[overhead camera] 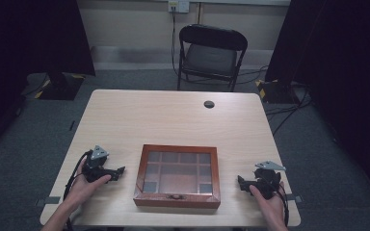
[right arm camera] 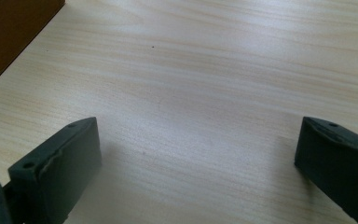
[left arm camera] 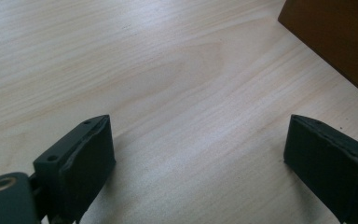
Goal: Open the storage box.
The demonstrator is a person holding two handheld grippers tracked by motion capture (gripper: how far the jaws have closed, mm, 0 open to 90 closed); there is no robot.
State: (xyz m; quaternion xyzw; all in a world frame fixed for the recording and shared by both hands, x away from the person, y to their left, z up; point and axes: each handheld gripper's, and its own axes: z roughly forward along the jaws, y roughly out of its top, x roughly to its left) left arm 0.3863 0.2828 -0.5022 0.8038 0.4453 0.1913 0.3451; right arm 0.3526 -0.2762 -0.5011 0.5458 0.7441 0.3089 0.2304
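High view: rectangular red-brown wooden display box (overhead camera: 177, 176) with glass lid over square compartments, small front clasp, sits near the front edge of the pale wood-grain table (overhead camera: 173, 115). Left gripper (overhead camera: 118, 172) and right gripper (overhead camera: 241, 183) rest low at either side, jaws spread, nothing held, aimed inward. Black folding chair (overhead camera: 212, 53) beyond the table.

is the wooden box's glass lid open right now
No, the glass lid lies flat and shut on the wooden box, its front clasp down, with both grippers apart from it.
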